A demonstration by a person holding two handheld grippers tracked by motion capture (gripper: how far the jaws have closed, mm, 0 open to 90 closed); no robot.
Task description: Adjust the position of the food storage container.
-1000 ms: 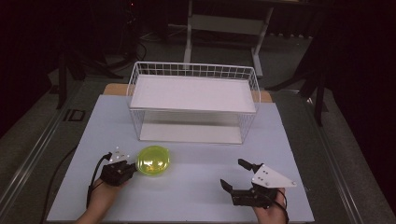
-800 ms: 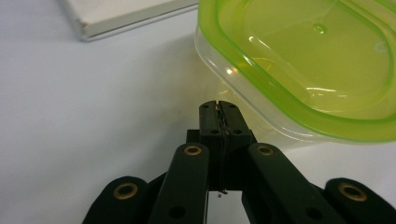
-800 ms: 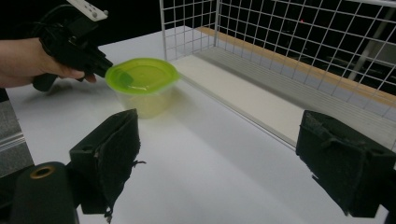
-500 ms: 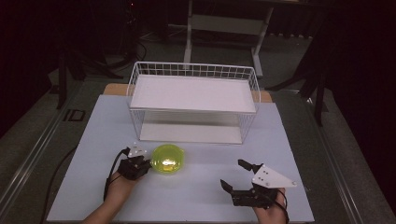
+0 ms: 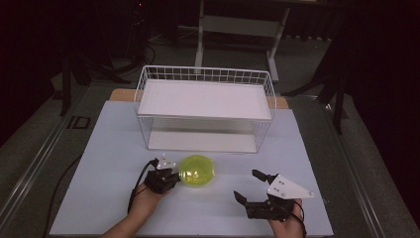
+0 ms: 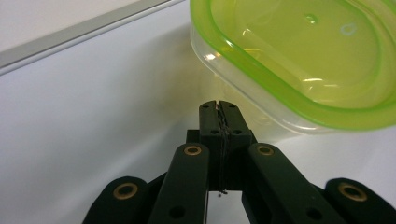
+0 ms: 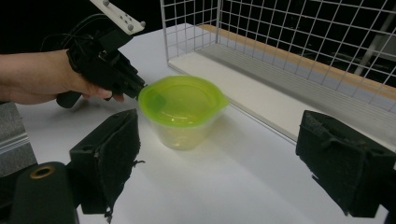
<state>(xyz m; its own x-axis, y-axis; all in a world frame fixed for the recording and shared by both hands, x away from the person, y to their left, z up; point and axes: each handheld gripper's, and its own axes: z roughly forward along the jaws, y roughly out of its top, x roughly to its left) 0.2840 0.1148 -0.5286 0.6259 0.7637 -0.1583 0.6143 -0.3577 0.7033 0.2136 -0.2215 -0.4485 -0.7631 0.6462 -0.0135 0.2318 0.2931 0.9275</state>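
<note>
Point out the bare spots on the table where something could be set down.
Free: the wide strip left of the wire basket, the strip to its right, and the patch between the container and the right claw. Crowded: around the container, where the shut left claw sits against it.

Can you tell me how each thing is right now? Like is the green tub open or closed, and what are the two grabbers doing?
green-lidded tub: lid on, upright on the table, in front of the basket.
left gripper: jaws shut, empty, tips against the tub's side.
right gripper: jaws wide open, empty, apart from the tub.
wire basket: upright, with a white shelf board on top and nothing under it.
</note>
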